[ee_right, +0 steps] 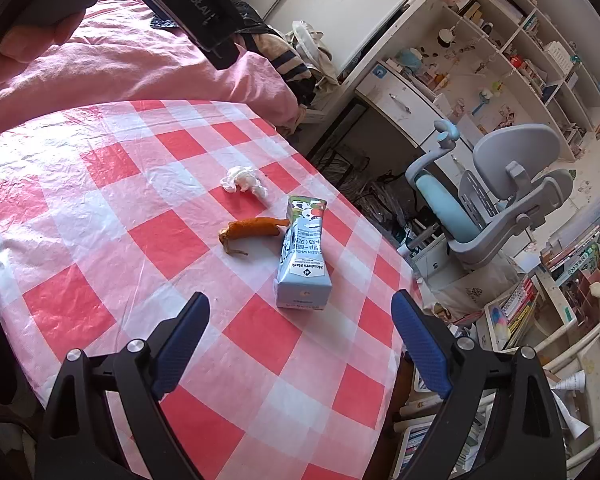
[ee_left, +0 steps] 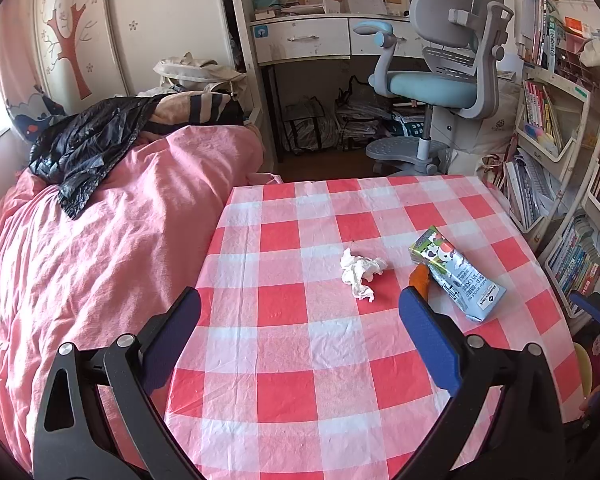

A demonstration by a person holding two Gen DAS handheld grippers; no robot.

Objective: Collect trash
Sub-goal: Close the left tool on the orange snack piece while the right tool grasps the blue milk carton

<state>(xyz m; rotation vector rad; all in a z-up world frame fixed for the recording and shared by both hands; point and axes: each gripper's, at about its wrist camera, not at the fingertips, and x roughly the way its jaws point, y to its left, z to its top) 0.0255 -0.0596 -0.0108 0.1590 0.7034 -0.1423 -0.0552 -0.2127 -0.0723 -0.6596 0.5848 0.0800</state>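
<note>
A crumpled white tissue [ee_left: 360, 274] [ee_right: 244, 182], an orange peel [ee_left: 420, 278] [ee_right: 250, 232] and a flattened blue milk carton [ee_left: 454, 274] [ee_right: 304, 258] lie on the red-and-white checked table [ee_left: 284, 320] [ee_right: 100, 208]. My left gripper [ee_left: 300, 316] is open and empty above the table's near left part; its right finger partly hides the peel. My right gripper [ee_right: 300, 320] is open and empty, just short of the carton's near end.
A pink bed [ee_left: 100, 240] with a black plastic bag [ee_left: 84, 148] lies left of the table. A grey-blue chair [ee_left: 440, 80] and a desk stand beyond. Bookshelves [ee_left: 560, 200] run along the right side.
</note>
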